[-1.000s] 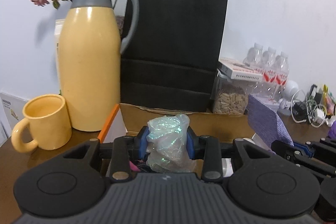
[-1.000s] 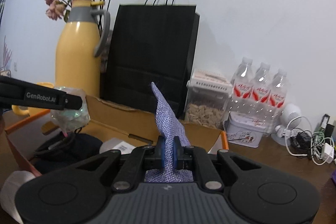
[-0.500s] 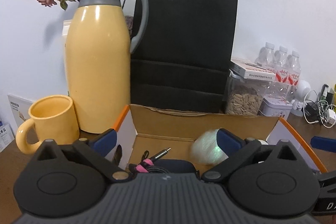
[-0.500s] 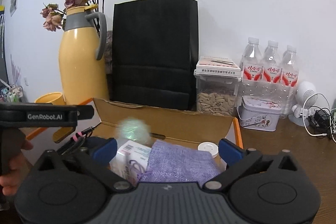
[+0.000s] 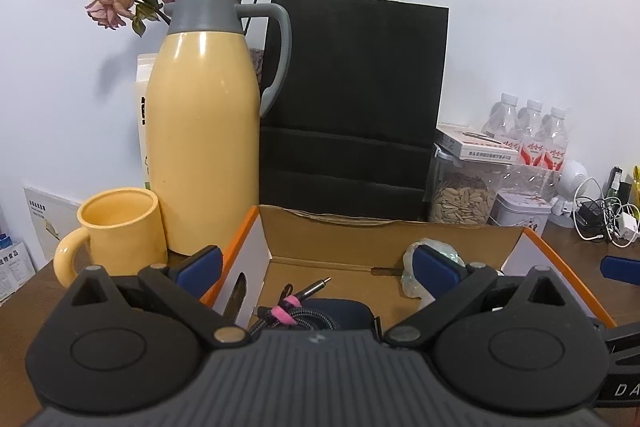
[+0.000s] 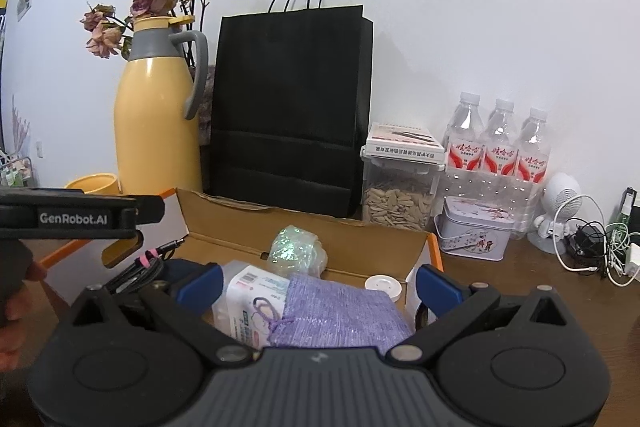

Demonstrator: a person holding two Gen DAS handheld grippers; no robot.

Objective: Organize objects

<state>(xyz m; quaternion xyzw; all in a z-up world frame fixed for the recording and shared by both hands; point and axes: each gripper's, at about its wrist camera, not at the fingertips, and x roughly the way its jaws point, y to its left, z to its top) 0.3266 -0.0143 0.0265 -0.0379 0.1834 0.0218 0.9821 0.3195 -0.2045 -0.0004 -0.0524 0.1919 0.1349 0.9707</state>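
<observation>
An open cardboard box (image 5: 360,239) (image 6: 248,223) with orange edges sits on the brown table. Inside lie a shiny plastic-wrapped bundle (image 6: 296,251) (image 5: 412,275), a purple knit pouch (image 6: 340,311), a white tissue pack (image 6: 248,295), a white round cap (image 6: 382,285) and a black cable with a pink tie (image 5: 288,311). My left gripper (image 5: 316,267) is open and empty above the box's left part. My right gripper (image 6: 318,285) is open and empty above the pouch.
Behind the box stand a yellow thermos (image 5: 204,131), a yellow mug (image 5: 116,231), a black paper bag (image 5: 352,99), a seed jar (image 6: 396,199), water bottles (image 6: 496,147), a tin (image 6: 476,233) and tangled chargers (image 6: 600,247).
Both grippers opened and drew back. The left let go of the shiny bundle and the right let go of the purple pouch; both now lie in the box.
</observation>
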